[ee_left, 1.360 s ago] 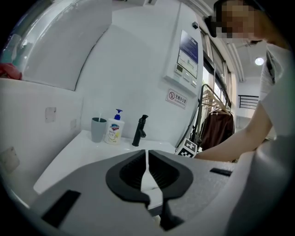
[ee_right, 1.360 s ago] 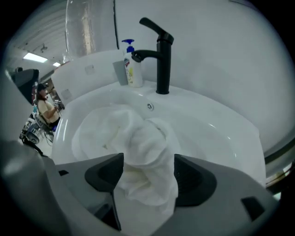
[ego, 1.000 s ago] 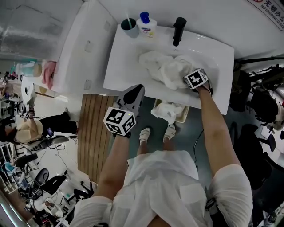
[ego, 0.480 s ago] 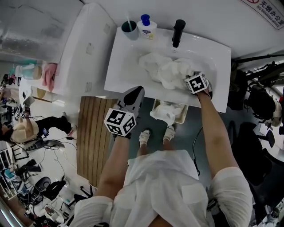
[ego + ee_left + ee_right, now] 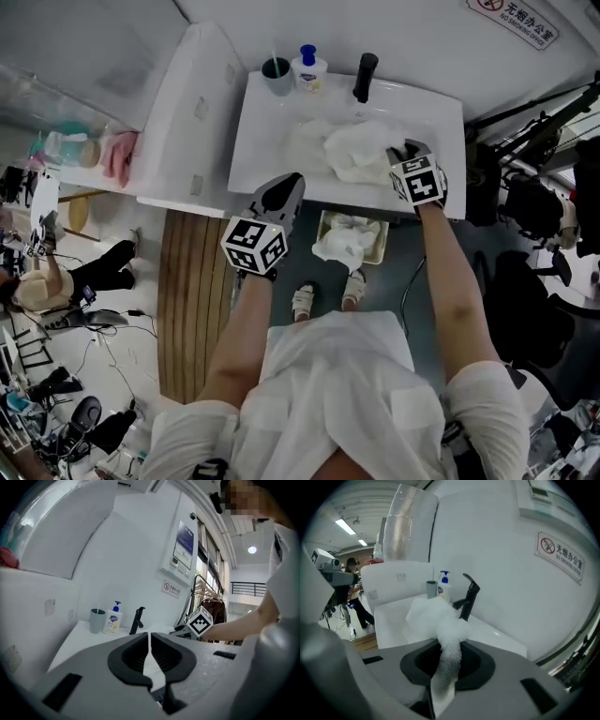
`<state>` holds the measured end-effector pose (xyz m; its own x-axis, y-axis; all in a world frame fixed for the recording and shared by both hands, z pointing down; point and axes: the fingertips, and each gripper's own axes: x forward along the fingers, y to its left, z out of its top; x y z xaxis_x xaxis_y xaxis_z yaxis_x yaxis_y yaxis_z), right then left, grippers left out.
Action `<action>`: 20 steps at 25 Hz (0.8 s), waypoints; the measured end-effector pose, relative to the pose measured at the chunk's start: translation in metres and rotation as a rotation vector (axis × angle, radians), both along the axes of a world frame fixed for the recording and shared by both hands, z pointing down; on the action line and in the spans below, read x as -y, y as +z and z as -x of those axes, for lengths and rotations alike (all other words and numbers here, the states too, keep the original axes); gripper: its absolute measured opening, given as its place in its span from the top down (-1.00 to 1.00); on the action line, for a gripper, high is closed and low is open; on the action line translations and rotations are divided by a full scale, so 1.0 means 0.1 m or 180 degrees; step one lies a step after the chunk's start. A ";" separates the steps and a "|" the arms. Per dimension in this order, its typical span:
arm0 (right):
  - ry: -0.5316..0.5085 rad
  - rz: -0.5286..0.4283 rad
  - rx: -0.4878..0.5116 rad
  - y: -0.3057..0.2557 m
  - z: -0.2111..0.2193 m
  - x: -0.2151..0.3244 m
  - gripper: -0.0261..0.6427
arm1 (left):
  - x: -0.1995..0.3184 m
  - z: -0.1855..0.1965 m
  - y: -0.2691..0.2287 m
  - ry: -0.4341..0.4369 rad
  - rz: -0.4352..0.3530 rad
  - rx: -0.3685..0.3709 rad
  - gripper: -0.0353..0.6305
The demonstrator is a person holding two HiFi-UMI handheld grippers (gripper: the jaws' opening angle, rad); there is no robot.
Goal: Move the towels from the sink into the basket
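Note:
White towels point(image 5: 352, 152) lie bunched in the white sink point(image 5: 251, 141). My right gripper point(image 5: 403, 152) is at the sink's right side, and its jaws are closing with a fold of towel point(image 5: 438, 618) pinched between them point(image 5: 447, 656). The fold rises out of the jaws toward the tap. Below the sink's front edge, a basket point(image 5: 382, 234) on the floor holds another white towel point(image 5: 339, 244). My left gripper point(image 5: 281, 192) hovers over the sink's front edge; its jaws point(image 5: 150, 653) are shut with nothing in them.
A black tap point(image 5: 363, 75), a soap bottle point(image 5: 307, 67) and a teal cup point(image 5: 277, 71) stand along the sink's back rim. A white cabinet point(image 5: 187, 112) adjoins the sink on the left. Wooden slats point(image 5: 192, 300) cover the floor, and my sandalled feet point(image 5: 326, 292) stand by the basket.
My right gripper's jaws have closed on the towel in the sink, and the cloth has gathered toward them. The left gripper has hardly moved.

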<state>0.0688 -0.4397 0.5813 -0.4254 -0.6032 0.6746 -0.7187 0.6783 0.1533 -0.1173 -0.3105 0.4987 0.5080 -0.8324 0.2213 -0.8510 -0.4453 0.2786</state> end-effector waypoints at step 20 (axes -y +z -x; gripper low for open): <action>0.0788 -0.1204 0.0252 -2.41 -0.41 -1.45 0.68 | -0.79 0.16 -0.89 0.0539 -0.0471 -0.0037 0.82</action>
